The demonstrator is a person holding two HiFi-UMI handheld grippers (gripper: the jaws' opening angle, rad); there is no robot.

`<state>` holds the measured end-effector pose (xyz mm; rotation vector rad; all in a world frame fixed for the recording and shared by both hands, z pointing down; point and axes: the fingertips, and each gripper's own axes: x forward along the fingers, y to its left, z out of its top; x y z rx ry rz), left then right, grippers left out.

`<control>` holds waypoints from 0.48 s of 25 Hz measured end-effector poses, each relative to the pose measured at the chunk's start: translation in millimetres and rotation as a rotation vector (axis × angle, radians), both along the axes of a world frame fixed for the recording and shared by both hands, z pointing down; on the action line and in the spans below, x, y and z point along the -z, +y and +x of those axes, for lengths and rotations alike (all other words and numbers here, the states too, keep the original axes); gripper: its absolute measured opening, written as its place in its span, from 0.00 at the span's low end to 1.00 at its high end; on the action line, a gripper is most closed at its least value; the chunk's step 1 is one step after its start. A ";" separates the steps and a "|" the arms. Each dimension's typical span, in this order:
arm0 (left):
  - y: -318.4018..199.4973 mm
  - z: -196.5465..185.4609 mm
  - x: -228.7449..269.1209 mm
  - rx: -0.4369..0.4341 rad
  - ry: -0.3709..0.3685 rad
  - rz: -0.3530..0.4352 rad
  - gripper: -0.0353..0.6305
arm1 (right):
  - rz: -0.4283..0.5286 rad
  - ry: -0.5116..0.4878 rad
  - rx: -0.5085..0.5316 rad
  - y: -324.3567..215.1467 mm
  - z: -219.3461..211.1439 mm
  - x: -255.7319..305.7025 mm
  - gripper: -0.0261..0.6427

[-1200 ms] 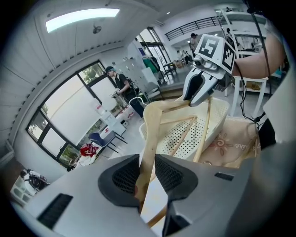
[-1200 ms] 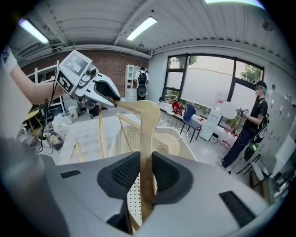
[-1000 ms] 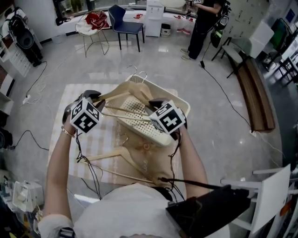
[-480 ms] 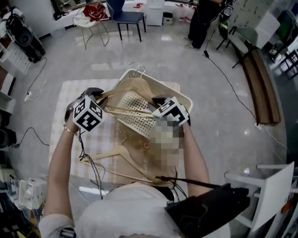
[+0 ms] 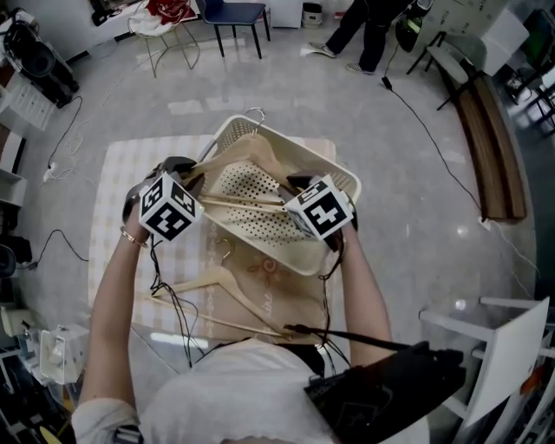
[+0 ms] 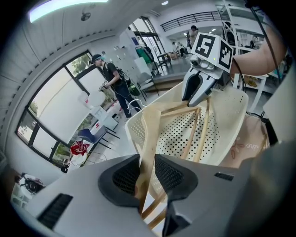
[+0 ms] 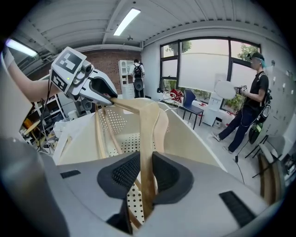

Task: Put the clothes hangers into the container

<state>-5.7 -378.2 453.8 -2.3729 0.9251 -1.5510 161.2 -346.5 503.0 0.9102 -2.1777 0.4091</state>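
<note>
A bundle of pale wooden hangers (image 5: 251,178) hangs low over the cream perforated basket (image 5: 342,182), its metal hooks (image 5: 254,114) at the far rim. My left gripper (image 5: 189,176) is shut on the left shoulder end (image 6: 147,139). My right gripper (image 5: 293,186) is shut on the right shoulder end (image 7: 147,134). In the left gripper view the right gripper (image 6: 198,90) shows across the basket (image 6: 231,115); the right gripper view shows the left gripper (image 7: 105,95) the same way. Another wooden hanger (image 5: 217,279) lies on the mat near me.
The basket stands on a checked mat (image 5: 121,173), partly on a beige printed cloth (image 5: 277,295). Cables (image 5: 434,143) trail over the shiny floor. A wooden bench (image 5: 494,147) is at the right, a chair (image 5: 234,13) and a standing person (image 5: 360,26) beyond.
Both grippers have sunk with the hangers, which now hang lower, inside the basket's rim. The grips are unchanged.
</note>
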 end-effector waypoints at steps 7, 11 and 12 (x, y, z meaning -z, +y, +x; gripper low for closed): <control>-18.9 6.2 -5.7 0.006 -0.038 -0.016 0.21 | -0.041 0.028 0.003 -21.0 3.9 -13.8 0.17; -17.8 4.2 -7.0 0.012 -0.056 -0.035 0.21 | -0.064 0.026 0.003 -18.6 -4.0 -18.0 0.17; -16.9 3.1 -8.0 0.015 -0.058 -0.041 0.21 | -0.068 0.025 0.005 -17.6 -6.7 -19.3 0.17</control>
